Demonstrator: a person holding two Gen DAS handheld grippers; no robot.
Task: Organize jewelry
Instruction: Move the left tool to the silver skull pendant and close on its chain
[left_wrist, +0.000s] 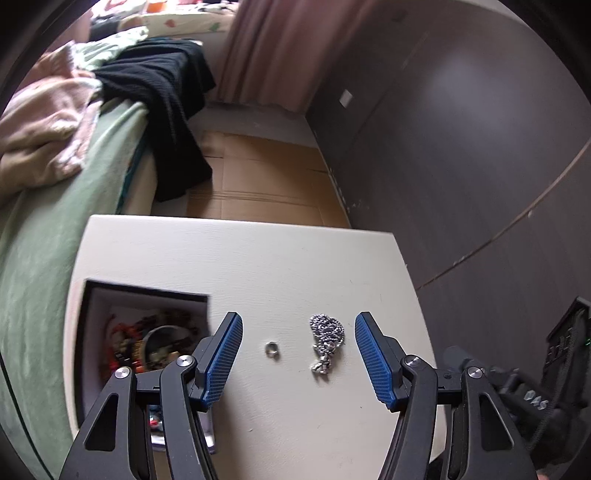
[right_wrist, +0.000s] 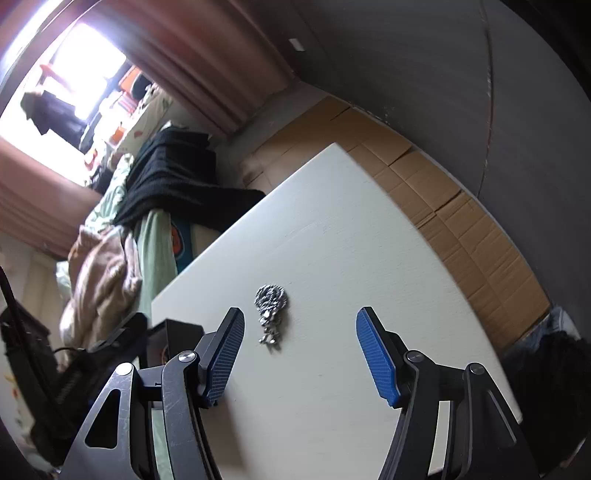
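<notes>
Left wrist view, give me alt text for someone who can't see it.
An open left gripper hovers over a white table above a small silver ring and a bunched silver chain. To the left sits an open jewelry box holding assorted pieces.

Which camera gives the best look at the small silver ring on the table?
The left wrist view. There the small silver ring lies in plain sight on the white table, between the open left tongs and left of the silver chain. The right wrist view shows the chain but no ring.
</notes>
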